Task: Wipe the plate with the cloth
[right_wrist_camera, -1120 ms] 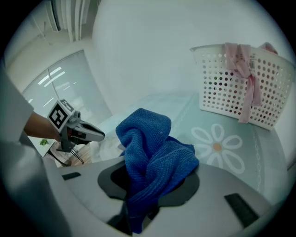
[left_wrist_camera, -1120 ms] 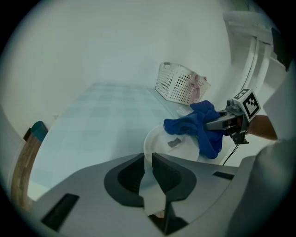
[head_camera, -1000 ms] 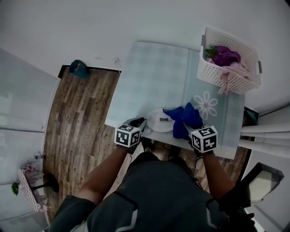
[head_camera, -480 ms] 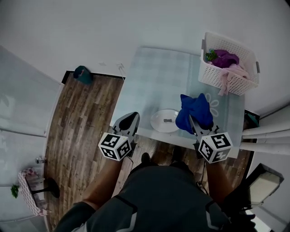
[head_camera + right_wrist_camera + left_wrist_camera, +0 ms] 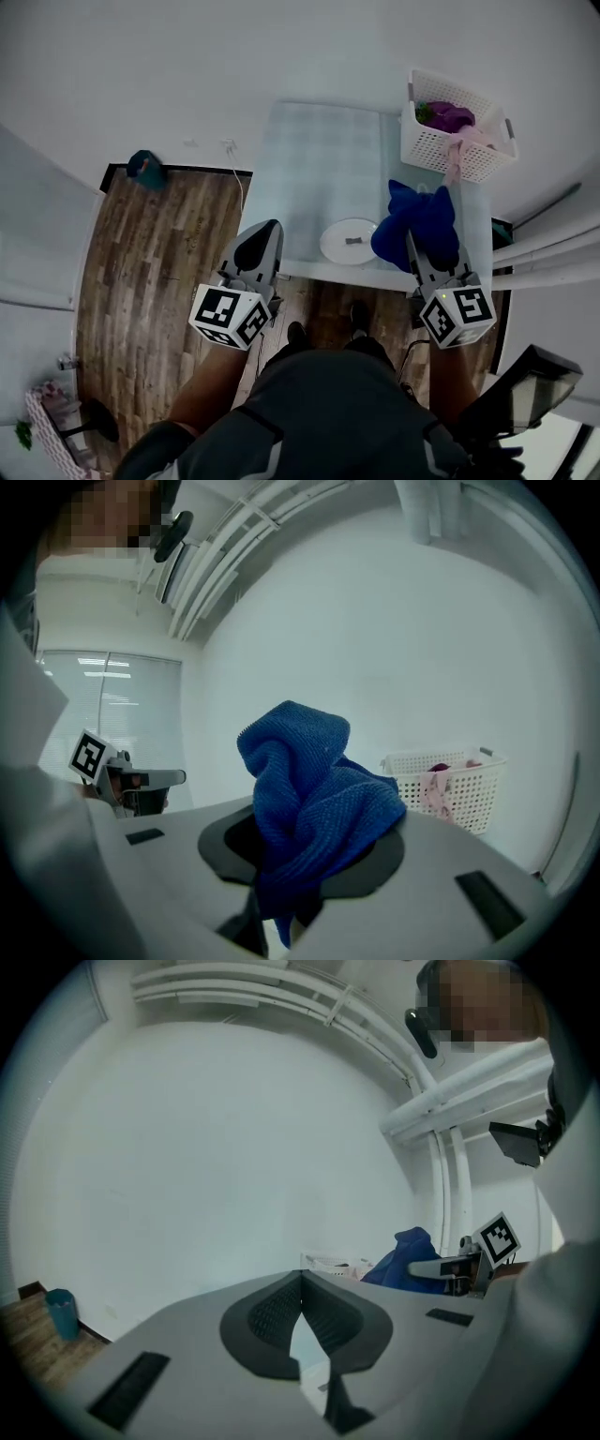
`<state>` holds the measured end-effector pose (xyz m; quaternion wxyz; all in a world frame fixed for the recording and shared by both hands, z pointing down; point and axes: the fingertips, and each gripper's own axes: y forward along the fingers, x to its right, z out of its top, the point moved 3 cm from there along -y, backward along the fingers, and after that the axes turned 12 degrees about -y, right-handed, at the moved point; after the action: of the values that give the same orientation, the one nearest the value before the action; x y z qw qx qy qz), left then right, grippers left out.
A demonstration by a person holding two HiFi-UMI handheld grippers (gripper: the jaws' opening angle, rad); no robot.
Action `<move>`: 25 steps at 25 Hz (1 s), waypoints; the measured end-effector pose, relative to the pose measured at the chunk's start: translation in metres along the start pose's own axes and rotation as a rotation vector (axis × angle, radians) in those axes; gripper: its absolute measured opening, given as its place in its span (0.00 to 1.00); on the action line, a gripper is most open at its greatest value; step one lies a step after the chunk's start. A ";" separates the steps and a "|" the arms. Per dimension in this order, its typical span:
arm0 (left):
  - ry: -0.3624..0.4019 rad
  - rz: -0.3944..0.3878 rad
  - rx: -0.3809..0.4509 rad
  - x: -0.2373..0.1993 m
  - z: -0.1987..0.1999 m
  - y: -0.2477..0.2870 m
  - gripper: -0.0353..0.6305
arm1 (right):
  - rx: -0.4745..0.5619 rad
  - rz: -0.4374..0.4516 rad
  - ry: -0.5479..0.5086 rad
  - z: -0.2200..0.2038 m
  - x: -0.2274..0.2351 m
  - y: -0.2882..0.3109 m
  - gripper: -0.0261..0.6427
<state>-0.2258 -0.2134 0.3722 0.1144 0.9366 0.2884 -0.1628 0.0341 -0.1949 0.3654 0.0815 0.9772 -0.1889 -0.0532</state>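
The right tongs (image 5: 413, 246) are clamped hard on the blue cloth (image 5: 309, 799), which bulges up between the jaws in a thick bunch with a short tail hanging below them. The left tongs (image 5: 301, 1288) are empty, their tips pressed together. 1 second ago both pairs sat low at the near edge of the desk (image 5: 319, 169), the cloth spread partly on the surface against the plate (image 5: 336, 246) and the left tongs close by the plate's left rim. Now the cloth has been lifted clear and is held up just to the right of the plate, while the left tongs have pulled back off the desk and hang over the wooden floor (image 5: 159, 262). That reads as the pick-up done and the wiping itself not yet begun. The plate lies flat near the desk's front edge, held by nothing, with 1 small dark scrap (image 5: 352, 241) on it, so a first stroke would likely push the plate unless the left tongs come back to steady it. A white basket (image 5: 427, 145) of laundry stands at the far right corner, well apart.
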 end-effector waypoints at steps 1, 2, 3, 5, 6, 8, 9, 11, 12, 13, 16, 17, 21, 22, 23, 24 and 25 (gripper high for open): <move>0.004 -0.010 0.003 0.000 0.002 -0.002 0.07 | 0.000 -0.019 -0.009 0.002 -0.003 -0.003 0.23; 0.012 -0.023 0.003 0.001 0.004 -0.004 0.07 | -0.002 -0.039 -0.013 0.003 -0.007 -0.005 0.23; 0.021 -0.038 0.002 0.001 0.005 -0.005 0.07 | -0.004 -0.057 -0.013 0.004 -0.010 -0.008 0.23; 0.035 -0.061 0.001 0.002 0.007 -0.007 0.07 | -0.006 -0.083 -0.012 0.005 -0.016 -0.013 0.23; 0.034 -0.062 0.003 0.002 0.007 -0.008 0.07 | -0.007 -0.089 -0.018 0.006 -0.019 -0.015 0.23; 0.021 -0.047 0.011 0.002 0.008 -0.011 0.07 | -0.005 -0.096 -0.036 0.008 -0.023 -0.020 0.23; 0.016 -0.037 0.016 0.003 0.009 -0.012 0.07 | -0.001 -0.103 -0.038 0.009 -0.023 -0.022 0.23; 0.015 -0.020 0.026 0.004 0.012 -0.013 0.07 | 0.014 -0.116 -0.036 0.014 -0.021 -0.025 0.23; 0.017 -0.012 0.031 0.005 0.014 -0.013 0.07 | 0.021 -0.119 -0.041 0.016 -0.019 -0.026 0.23; 0.019 -0.006 0.036 0.007 0.015 -0.013 0.07 | 0.026 -0.119 -0.049 0.018 -0.018 -0.028 0.23; 0.026 0.009 0.042 0.014 0.018 -0.009 0.07 | 0.039 -0.115 -0.059 0.022 -0.012 -0.031 0.23; 0.026 0.011 0.044 0.016 0.018 -0.006 0.07 | 0.042 -0.115 -0.058 0.022 -0.010 -0.031 0.23; 0.032 0.006 0.054 0.025 0.018 0.002 0.07 | 0.050 -0.121 -0.058 0.022 -0.001 -0.035 0.23; 0.033 0.005 0.055 0.027 0.018 0.003 0.07 | 0.053 -0.124 -0.058 0.022 0.002 -0.036 0.23; 0.034 0.005 0.055 0.029 0.018 0.004 0.07 | 0.055 -0.126 -0.058 0.022 0.004 -0.036 0.23; 0.035 0.006 0.056 0.030 0.018 0.006 0.07 | 0.057 -0.128 -0.057 0.023 0.006 -0.037 0.23; 0.037 0.007 0.057 0.030 0.018 0.007 0.07 | 0.058 -0.130 -0.055 0.023 0.007 -0.037 0.23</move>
<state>-0.2030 -0.2091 0.3453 0.0827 0.9434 0.2822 -0.1532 0.0509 -0.1673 0.3360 0.0441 0.9875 -0.1288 -0.0798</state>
